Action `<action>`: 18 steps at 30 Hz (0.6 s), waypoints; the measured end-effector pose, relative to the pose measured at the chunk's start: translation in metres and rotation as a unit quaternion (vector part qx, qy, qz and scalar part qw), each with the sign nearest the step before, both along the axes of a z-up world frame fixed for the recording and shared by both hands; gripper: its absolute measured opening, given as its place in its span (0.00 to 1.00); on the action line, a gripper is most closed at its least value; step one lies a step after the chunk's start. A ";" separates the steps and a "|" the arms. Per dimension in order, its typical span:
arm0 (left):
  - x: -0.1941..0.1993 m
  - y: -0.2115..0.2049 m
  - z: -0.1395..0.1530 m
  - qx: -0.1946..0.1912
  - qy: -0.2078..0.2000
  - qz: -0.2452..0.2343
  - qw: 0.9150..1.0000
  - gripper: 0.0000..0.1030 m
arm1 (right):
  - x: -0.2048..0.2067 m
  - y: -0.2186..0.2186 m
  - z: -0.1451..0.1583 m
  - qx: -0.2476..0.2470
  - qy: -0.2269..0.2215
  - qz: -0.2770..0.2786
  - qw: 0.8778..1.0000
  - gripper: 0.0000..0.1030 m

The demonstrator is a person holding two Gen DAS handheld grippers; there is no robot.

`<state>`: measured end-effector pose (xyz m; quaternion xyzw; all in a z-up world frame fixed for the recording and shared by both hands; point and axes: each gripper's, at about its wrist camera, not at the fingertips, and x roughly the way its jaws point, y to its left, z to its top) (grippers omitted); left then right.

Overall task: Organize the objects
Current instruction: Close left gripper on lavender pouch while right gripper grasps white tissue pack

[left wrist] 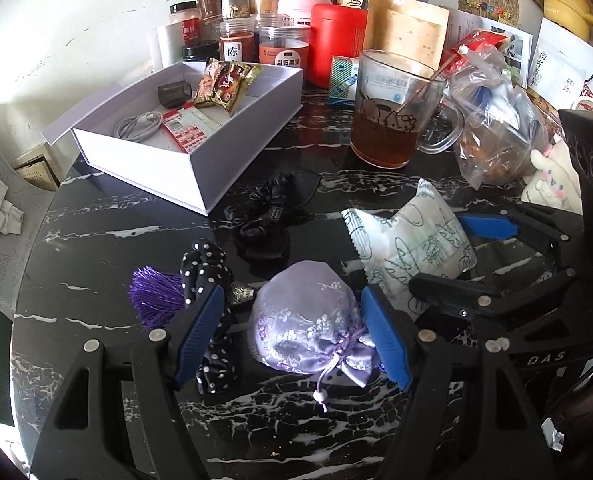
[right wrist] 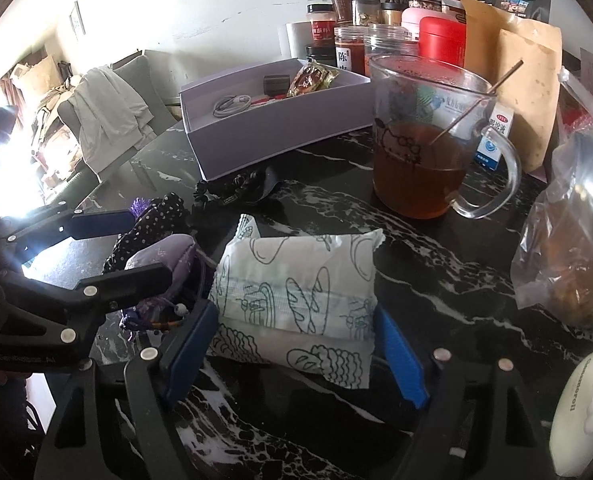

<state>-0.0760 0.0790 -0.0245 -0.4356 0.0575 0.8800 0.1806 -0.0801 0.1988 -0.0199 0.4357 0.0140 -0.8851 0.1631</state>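
My left gripper (left wrist: pixel 292 332) is open, its blue pads on either side of a lilac embroidered sachet (left wrist: pixel 308 320) that lies on the black marble table (left wrist: pixel 96 280); a purple tassel (left wrist: pixel 156 292) and a polka-dot scrunchie (left wrist: pixel 208 272) lie at its left. My right gripper (right wrist: pixel 296 344) is open around a white snack packet with line drawings (right wrist: pixel 296 284), and it shows in the left wrist view (left wrist: pixel 448 260). An open white box (left wrist: pixel 192 128) at the back left holds a cable, a snack and a card.
A glass mug of brown tea (left wrist: pixel 392 112) with a stirrer stands behind the packet. A black scrunchie (left wrist: pixel 268 208) lies mid-table. Jars and pouches (left wrist: pixel 280 20) line the wall. A clear plastic bag (left wrist: pixel 496 120) and a plush toy (left wrist: pixel 552 176) sit at the right.
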 end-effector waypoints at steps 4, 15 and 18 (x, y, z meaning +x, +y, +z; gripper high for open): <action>0.000 0.004 -0.002 0.003 -0.004 -0.009 1.000 0.62 | 0.004 0.008 0.000 0.004 -0.002 -0.005 1.000 0.79; 0.003 0.018 -0.015 -0.005 -0.007 -0.029 1.000 0.50 | 0.017 0.018 0.004 0.017 0.018 0.006 1.000 0.79; 0.006 0.015 -0.014 -0.001 -0.008 -0.032 0.999 0.50 | 0.015 0.012 0.005 0.016 0.022 0.014 1.000 0.84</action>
